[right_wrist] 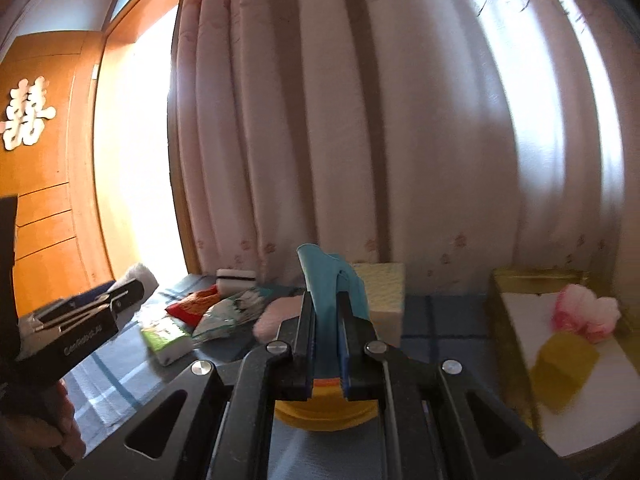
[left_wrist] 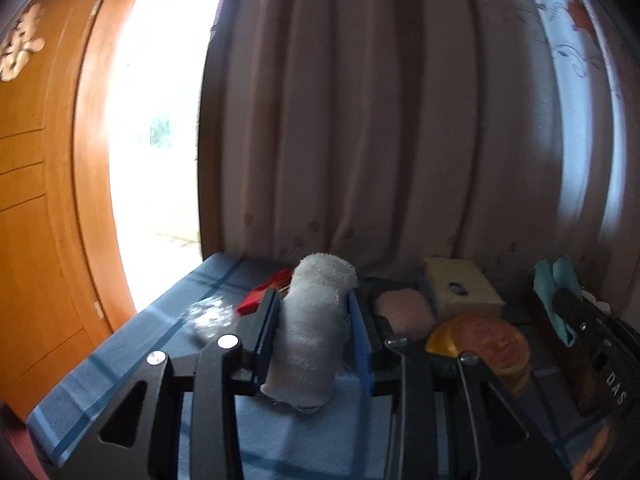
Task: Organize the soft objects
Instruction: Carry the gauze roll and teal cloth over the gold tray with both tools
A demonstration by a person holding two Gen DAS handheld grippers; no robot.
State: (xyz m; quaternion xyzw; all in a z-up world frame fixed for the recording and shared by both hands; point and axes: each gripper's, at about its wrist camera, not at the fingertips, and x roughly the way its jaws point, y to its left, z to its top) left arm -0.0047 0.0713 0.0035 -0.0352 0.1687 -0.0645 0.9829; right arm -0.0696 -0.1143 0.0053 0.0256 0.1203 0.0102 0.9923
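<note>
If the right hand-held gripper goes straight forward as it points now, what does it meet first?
Probably the yellow sponge block, just behind the teal cloth that the right hand-held gripper holds; depth is unclear.

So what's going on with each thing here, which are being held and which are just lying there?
left gripper: shut on the white towel.
white towel: rolled, held upright.
right gripper: shut on the teal cloth.
teal cloth: pinched, lifted.
yellow sponge: resting on the table.
gold box: open, pink item inside.
door: open.
</note>
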